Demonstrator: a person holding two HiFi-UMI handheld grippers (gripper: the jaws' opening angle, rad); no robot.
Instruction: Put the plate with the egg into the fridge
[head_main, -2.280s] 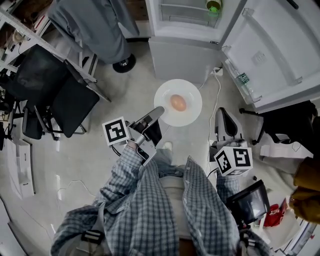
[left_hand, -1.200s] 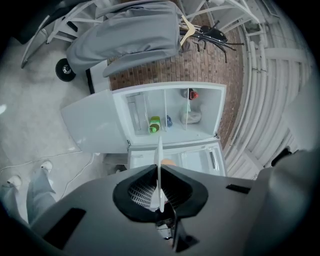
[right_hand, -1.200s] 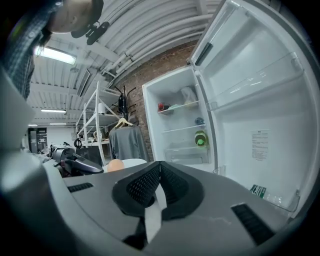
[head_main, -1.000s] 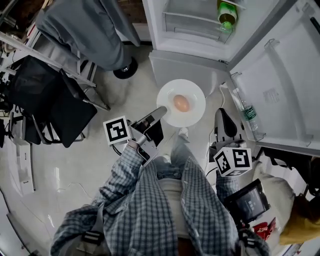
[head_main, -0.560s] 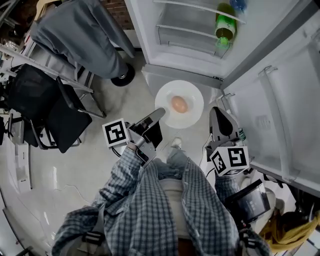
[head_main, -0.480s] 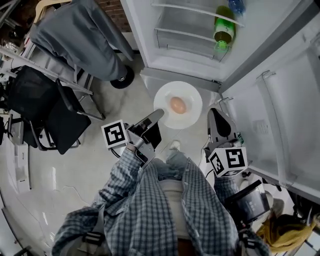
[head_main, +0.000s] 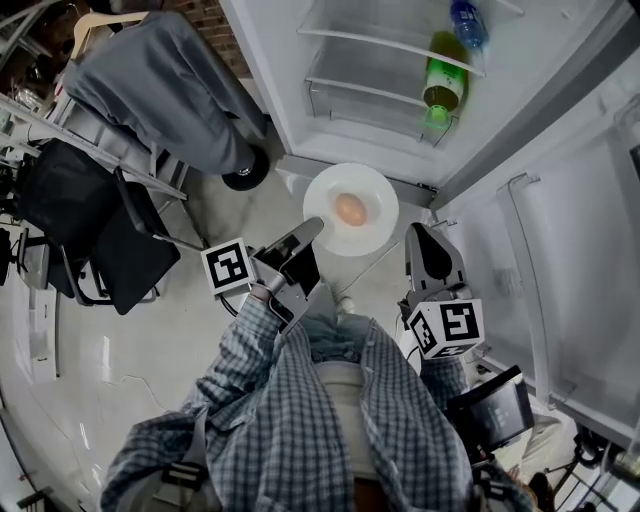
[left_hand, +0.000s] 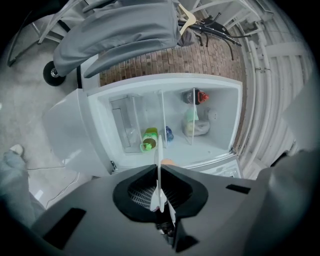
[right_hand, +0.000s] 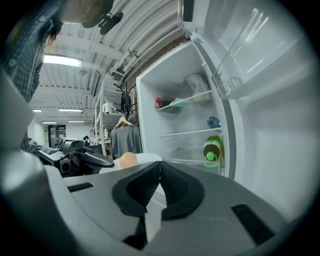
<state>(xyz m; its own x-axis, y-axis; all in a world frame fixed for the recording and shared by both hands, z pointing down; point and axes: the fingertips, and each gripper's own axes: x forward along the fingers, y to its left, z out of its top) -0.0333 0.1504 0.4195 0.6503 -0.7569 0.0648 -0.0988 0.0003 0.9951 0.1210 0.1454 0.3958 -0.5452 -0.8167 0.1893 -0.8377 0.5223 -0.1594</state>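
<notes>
The fridge door was swung wide open. A green bottle hogged the shelf on the right, left side looked free.

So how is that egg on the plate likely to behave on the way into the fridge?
The egg sits loose on the plate, so it would probably roll if the plate tilts. It's round and likely fragile if it drops. The left tool pinches only one edge of the plate, so tilting seems possible.
</notes>
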